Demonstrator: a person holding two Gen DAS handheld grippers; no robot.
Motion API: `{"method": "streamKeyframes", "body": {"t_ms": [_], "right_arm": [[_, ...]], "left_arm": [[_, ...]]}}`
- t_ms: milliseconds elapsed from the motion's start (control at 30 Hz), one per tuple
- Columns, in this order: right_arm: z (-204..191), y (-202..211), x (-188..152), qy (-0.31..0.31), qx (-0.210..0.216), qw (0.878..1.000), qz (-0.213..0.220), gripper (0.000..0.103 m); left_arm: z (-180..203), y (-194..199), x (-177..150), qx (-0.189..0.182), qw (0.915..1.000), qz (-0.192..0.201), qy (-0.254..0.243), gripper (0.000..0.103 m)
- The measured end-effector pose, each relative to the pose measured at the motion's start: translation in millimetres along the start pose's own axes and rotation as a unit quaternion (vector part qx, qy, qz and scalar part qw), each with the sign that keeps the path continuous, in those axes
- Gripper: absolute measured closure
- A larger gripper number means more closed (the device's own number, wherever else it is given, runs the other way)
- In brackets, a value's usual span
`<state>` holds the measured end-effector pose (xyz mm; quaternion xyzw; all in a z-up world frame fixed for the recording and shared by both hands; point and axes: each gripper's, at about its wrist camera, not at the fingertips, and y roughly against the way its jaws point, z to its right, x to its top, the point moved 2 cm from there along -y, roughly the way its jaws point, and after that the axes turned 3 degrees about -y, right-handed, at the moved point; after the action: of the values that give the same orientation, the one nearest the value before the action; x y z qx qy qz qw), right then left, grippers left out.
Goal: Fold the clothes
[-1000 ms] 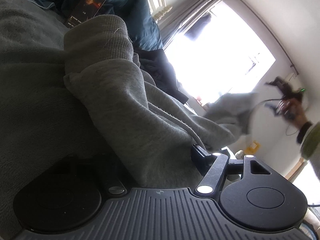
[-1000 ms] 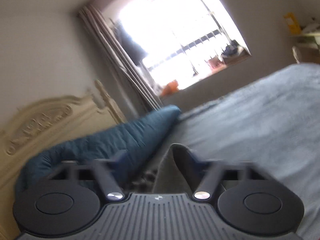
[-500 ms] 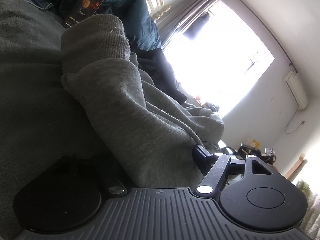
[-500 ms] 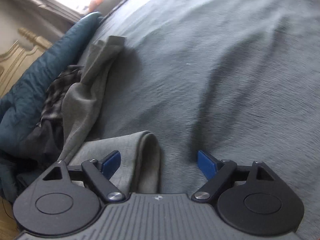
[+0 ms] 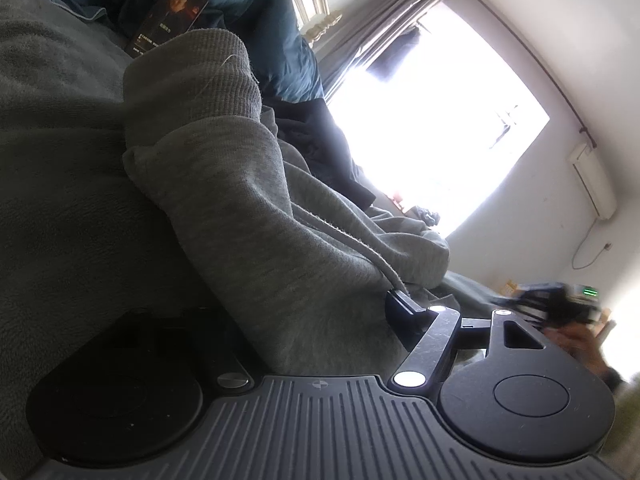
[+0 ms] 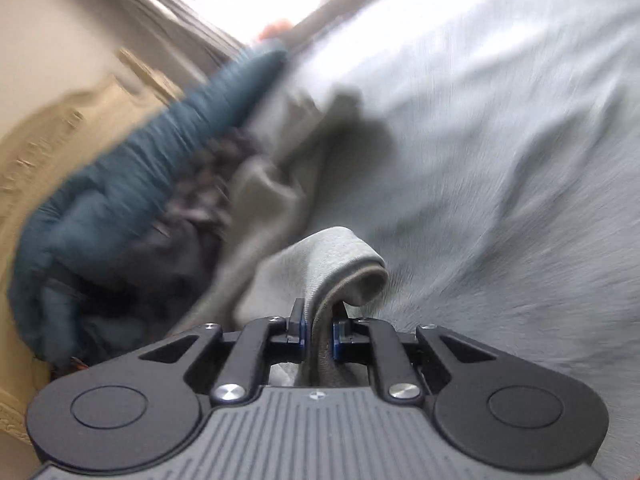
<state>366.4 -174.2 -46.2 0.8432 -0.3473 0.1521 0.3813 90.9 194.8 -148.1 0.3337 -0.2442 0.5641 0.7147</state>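
My right gripper (image 6: 319, 338) is closing its blue fingers (image 6: 299, 330) on a fold of the grey sweatshirt (image 6: 340, 256). My left gripper (image 5: 320, 320) clamps a thick bunch of the sweatshirt (image 5: 256, 216), which lies on the grey bed (image 6: 500, 128) beside the blue duvet (image 6: 132, 168).

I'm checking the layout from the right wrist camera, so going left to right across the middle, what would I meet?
Carved beige wooden headboard → teal quilted duvet → dark patterned garment → grey sweatshirt → pale grey fleece blanket.
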Motion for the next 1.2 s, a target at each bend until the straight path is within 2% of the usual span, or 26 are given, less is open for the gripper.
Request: {"method": "streamKeyframes", "body": {"t_ms": [200, 300, 400, 467, 533, 633, 733, 767, 800, 867, 900, 967, 1033, 1100, 1167, 1200], "right_arm": [[0.0, 185.3, -1.3, 0.034, -0.015, 0.994, 0.107, 0.090], [11.0, 278.2, -18.6, 0.029, -0.027, 0.987, 0.156, 0.090], [32.7, 351.5, -41.5, 0.008, -0.045, 0.979, 0.199, 0.090], [54.3, 387.4, -55.2, -0.017, -0.052, 0.975, 0.215, 0.090], [77.9, 414.5, -67.1, -0.042, -0.062, 0.971, 0.227, 0.090], [108.7, 432.2, -75.8, -0.070, -0.081, 0.965, 0.241, 0.090], [151.5, 430.4, -73.5, -0.112, -0.101, 0.964, 0.218, 0.090], [165.4, 425.1, -71.0, -0.120, -0.111, 0.967, 0.196, 0.087], [177.3, 420.9, -70.7, -0.128, -0.139, 0.965, 0.182, 0.077], [195.6, 417.1, -73.9, -0.129, -0.212, 0.953, 0.172, 0.065], [197.0, 419.6, -76.4, -0.112, -0.240, 0.946, 0.185, 0.060], [193.3, 426.0, -80.6, -0.078, -0.290, 0.928, 0.219, 0.058], [178.2, 431.5, -85.8, -0.026, -0.317, 0.914, 0.252, 0.056], [148.5, 422.4, -95.2, 0.053, -0.311, 0.910, 0.268, 0.054], [103.9, 395.1, -114.0, 0.167, -0.266, 0.914, 0.255, 0.051], [78.7, 374.7, -127.3, 0.231, -0.238, 0.913, 0.239, 0.045]], "left_arm": [[-14.6, 7.7, 4.2, -0.022, 0.9986, 0.006, 0.047, 0.035], [-22.6, 10.0, 7.7, -0.029, 0.9969, 0.007, 0.073, 0.038], [-26.5, 10.5, 12.0, -0.024, 0.9956, 0.008, 0.091, 0.044], [-28.6, 11.7, 13.7, -0.015, 0.9950, 0.009, 0.099, 0.050], [-30.3, 13.0, 15.4, -0.009, 0.9946, 0.007, 0.103, 0.051], [-23.1, 5.8, 22.2, -0.002, 0.9943, 0.003, 0.106, 0.052], [-23.3, 6.9, 24.3, 0.003, 0.9941, 0.001, 0.108, 0.053], [-23.8, 6.8, 24.9, 0.004, 0.9941, -0.001, 0.109, 0.053], [-24.1, 6.6, 25.4, 0.005, 0.9941, -0.004, 0.108, 0.053], [-25.4, 6.6, 25.3, 0.006, 0.9941, -0.008, 0.108, 0.053], [-25.3, 6.8, 25.9, 0.007, 0.9942, -0.009, 0.107, 0.053], [-22.7, 7.5, 28.9, 0.011, 0.9948, -0.010, 0.101, 0.053], [-18.5, 8.5, 31.6, 0.014, 0.9957, -0.008, 0.091, 0.053], [-13.3, 8.6, 32.4, 0.016, 0.9967, -0.003, 0.079, 0.055], [-9.5, 10.7, 35.3, 0.015, 0.9976, 0.002, 0.068, 0.055], [-8.5, 11.9, 36.8, 0.013, 0.9978, 0.002, 0.064, 0.055]]}}
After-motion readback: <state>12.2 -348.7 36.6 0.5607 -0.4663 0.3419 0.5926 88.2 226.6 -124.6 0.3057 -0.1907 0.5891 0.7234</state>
